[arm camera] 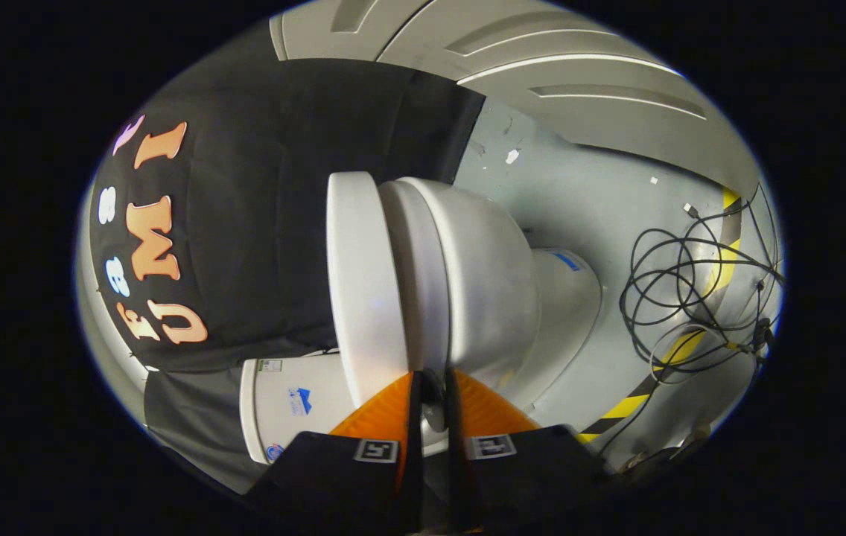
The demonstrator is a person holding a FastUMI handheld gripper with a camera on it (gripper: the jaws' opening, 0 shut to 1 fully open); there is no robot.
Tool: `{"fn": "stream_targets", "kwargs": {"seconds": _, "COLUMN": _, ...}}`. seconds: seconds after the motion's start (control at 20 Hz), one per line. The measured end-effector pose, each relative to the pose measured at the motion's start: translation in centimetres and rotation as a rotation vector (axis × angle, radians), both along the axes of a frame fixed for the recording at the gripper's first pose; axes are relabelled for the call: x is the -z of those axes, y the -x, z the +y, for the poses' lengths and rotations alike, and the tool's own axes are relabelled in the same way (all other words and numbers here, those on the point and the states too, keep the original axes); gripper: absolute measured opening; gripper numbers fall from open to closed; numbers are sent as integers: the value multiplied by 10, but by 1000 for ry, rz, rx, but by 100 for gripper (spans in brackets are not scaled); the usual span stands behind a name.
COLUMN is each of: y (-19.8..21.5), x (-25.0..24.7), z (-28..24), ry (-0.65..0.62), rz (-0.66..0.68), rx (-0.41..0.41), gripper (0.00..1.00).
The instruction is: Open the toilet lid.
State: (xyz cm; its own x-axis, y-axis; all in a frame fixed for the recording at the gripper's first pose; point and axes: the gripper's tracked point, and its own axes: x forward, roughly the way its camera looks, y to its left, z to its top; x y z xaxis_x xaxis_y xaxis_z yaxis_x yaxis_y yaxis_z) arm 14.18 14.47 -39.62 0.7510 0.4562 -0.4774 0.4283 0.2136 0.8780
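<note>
The view is rolled on its side, so the white toilet lies sideways with its bowl (490,275) and pedestal (568,298) toward the floor. The toilet lid (360,283) rests flat over the seat rim (419,298), with only a thin seam between them. My gripper (434,391) is right at this stacked edge. Its orange fingers (386,413) with black pads stand close together, and a narrow white strip of the rim shows between them. The fingers hide exactly which layer they pinch. The white tank (281,402) sits just beside the left finger.
A black cloth wall (259,223) hangs behind the toilet. On the grey floor (587,193) beyond the pedestal lies a tangle of black cables (691,298) over yellow-black tape (624,409). White panels (542,59) stand farther off.
</note>
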Motion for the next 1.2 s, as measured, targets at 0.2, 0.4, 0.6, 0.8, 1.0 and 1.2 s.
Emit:
{"fn": "stream_targets", "kwargs": {"seconds": 0.2, "y": 2, "x": -4, "z": 5, "ry": 52, "rz": -38, "rx": -23, "gripper": 8}}
{"fn": "stream_targets", "kwargs": {"seconds": 0.4, "y": -1, "x": -2, "z": 4, "ry": 63, "rz": -34, "rx": 1, "gripper": 8}}
{"fn": "stream_targets", "kwargs": {"seconds": 0.6, "y": 1, "x": -4, "z": 5, "ry": 62, "rz": -34, "rx": -15, "gripper": 8}}
{"fn": "stream_targets", "kwargs": {"seconds": 0.8, "y": 1, "x": -5, "z": 5, "ry": 71, "rz": -31, "rx": -17, "gripper": 8}}
{"fn": "stream_targets", "kwargs": {"seconds": 1.0, "y": 1, "x": -5, "z": 6, "ry": 86, "rz": -28, "rx": -21, "gripper": 8}}
{"fn": "stream_targets", "kwargs": {"seconds": 1.2, "y": 2, "x": -5, "z": 6, "ry": 56, "rz": -23, "rx": -15, "gripper": 8}}
